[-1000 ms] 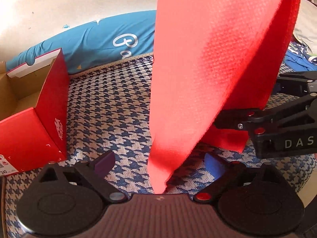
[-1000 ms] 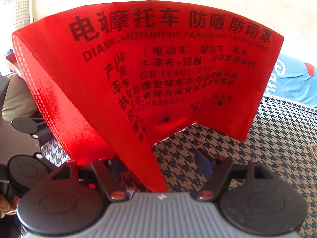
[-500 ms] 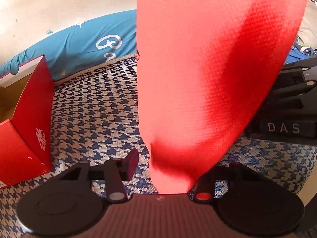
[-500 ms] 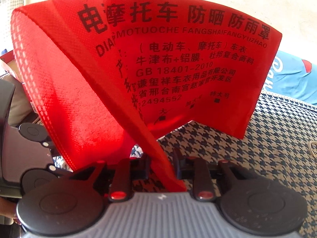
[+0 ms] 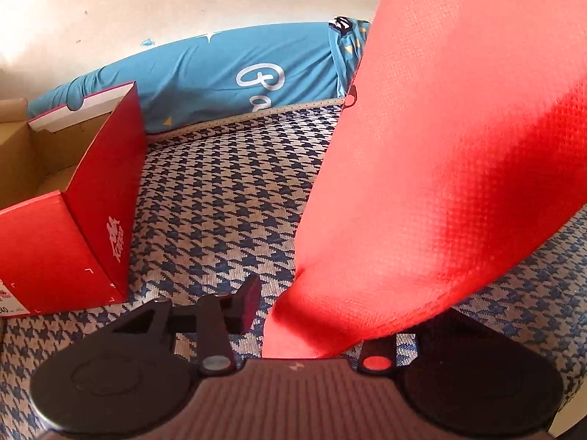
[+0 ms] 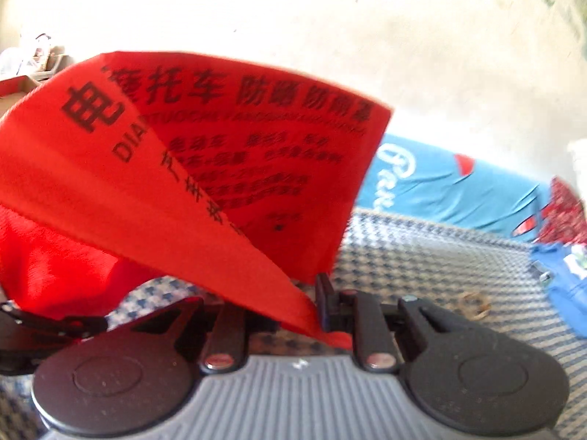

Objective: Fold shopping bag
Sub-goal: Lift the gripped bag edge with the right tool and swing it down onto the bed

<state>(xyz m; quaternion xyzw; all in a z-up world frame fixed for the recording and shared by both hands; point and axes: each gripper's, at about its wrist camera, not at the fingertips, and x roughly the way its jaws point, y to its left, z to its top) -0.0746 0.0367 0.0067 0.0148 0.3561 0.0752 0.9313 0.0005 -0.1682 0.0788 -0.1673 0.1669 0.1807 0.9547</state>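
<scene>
The red non-woven shopping bag (image 5: pixel 433 168) with black Chinese print (image 6: pixel 205 154) hangs in the air above the houndstooth surface. My left gripper (image 5: pixel 290 311) is shut on a lower corner of the bag; its left finger (image 5: pixel 247 302) shows, the right one is hidden by the cloth. My right gripper (image 6: pixel 301 304) is shut on another edge of the bag, the cloth pinched beside its right finger (image 6: pixel 324 300). The left gripper's body shows at the left edge of the right wrist view (image 6: pixel 44 330).
An open red shoebox (image 5: pixel 73 220) stands at the left on the blue-and-white houndstooth cover (image 5: pixel 220 201). A blue pillow (image 5: pixel 227 73) lies along the wall behind. In the right wrist view, a rubber band (image 6: pixel 473 304) and blue clothing (image 6: pixel 565 286) lie at the right.
Both grippers have closed on the bag's edges. The bag has swung right in the left wrist view, and the right gripper has turned rightward, blurring its view.
</scene>
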